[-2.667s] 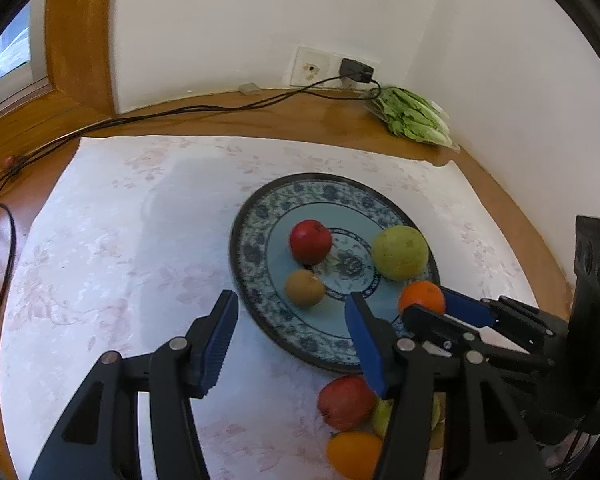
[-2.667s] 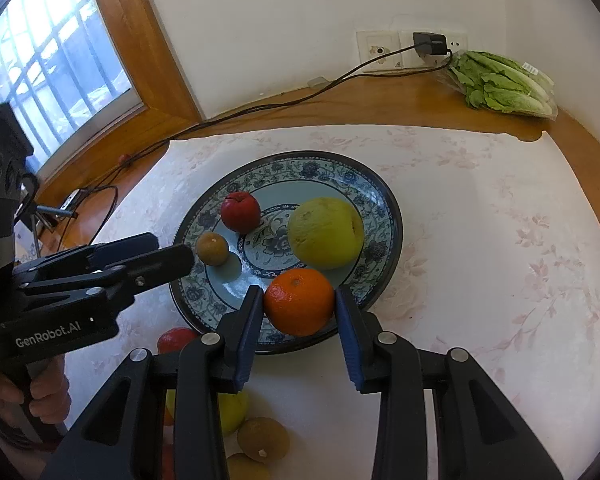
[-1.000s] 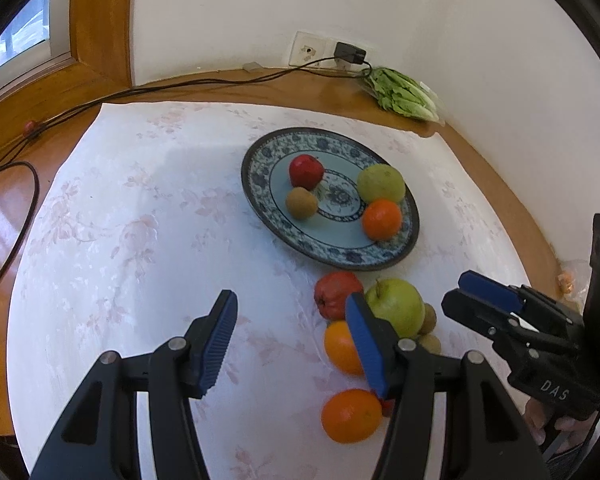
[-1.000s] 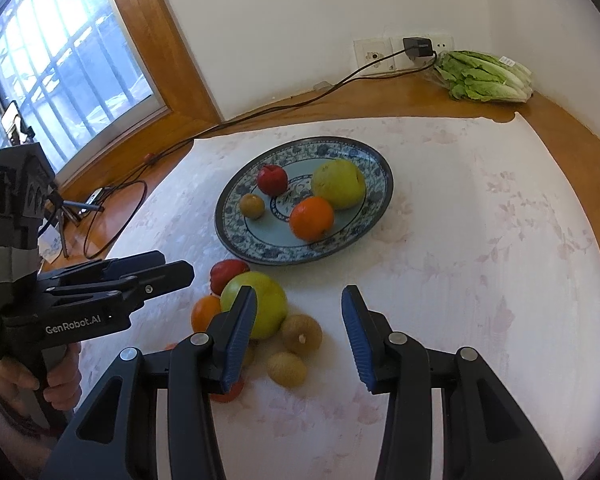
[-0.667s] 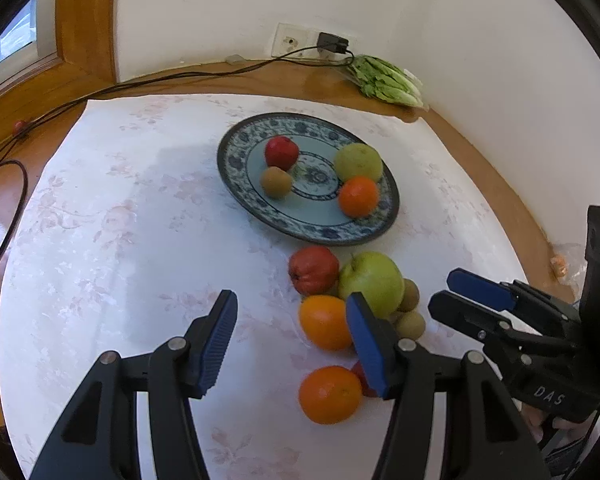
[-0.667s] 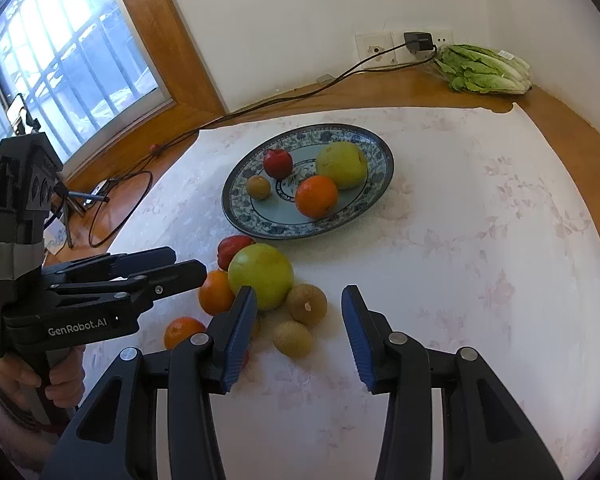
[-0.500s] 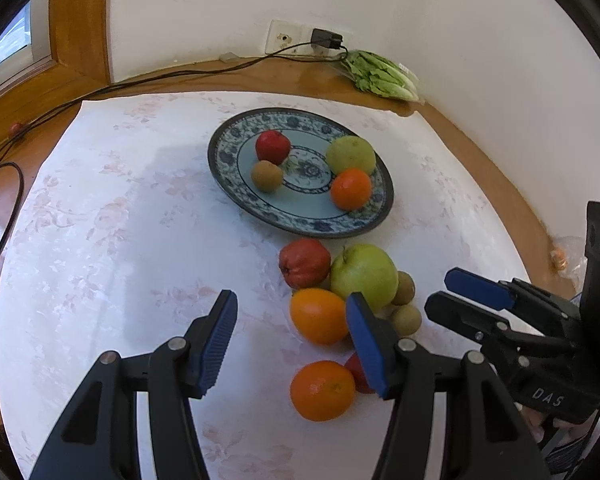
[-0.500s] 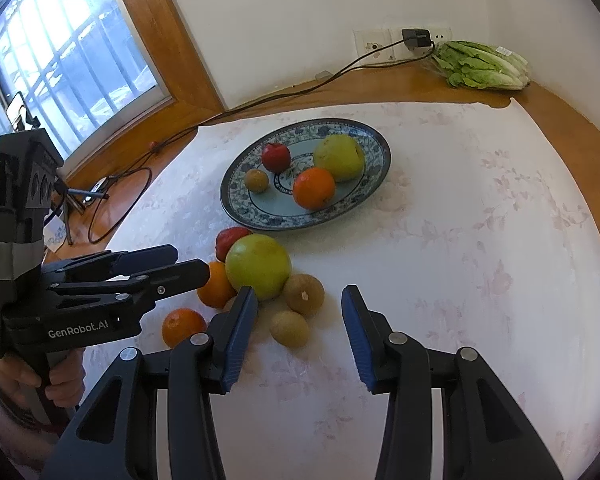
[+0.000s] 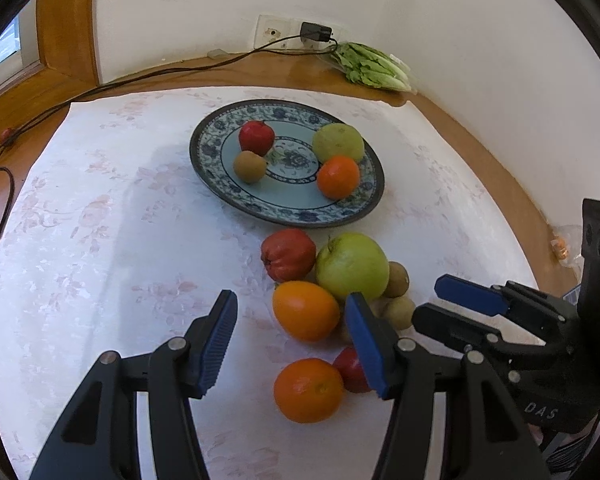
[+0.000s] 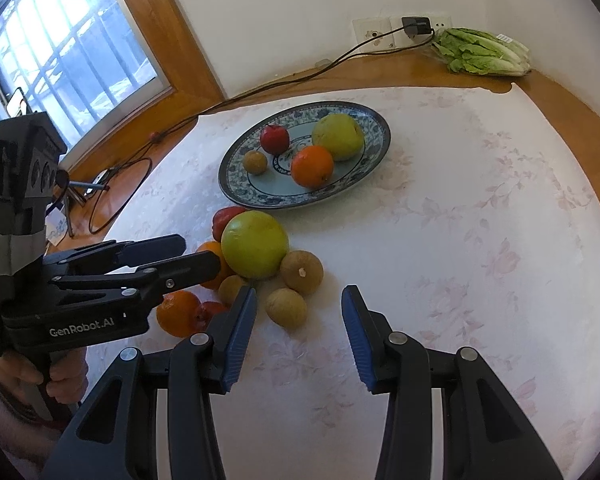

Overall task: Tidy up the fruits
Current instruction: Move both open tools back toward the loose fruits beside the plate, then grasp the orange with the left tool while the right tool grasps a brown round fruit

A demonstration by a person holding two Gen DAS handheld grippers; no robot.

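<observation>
Both grippers are held wide open with nothing gripped: left gripper (image 9: 290,344) above an orange (image 9: 305,310), right gripper (image 10: 299,334) near a kiwi (image 10: 286,307). Four fruits are sat on the patterned plate (image 9: 220,184).

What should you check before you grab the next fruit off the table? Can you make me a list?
1. Left gripper open and empty: ok.
2. Right gripper open and empty: ok.
3. A fruit lined up with the left gripper: ok, the orange lies just ahead between its fingers.
4. A fruit lined up with the right gripper: ok, a kiwi sits just ahead of its left finger.
5. Room on the plate: ok, the front part is bare; four fruits sit on it.
6. Will the pile roll when one is pulled out: cannot tell, the green apple touches its neighbours.
</observation>
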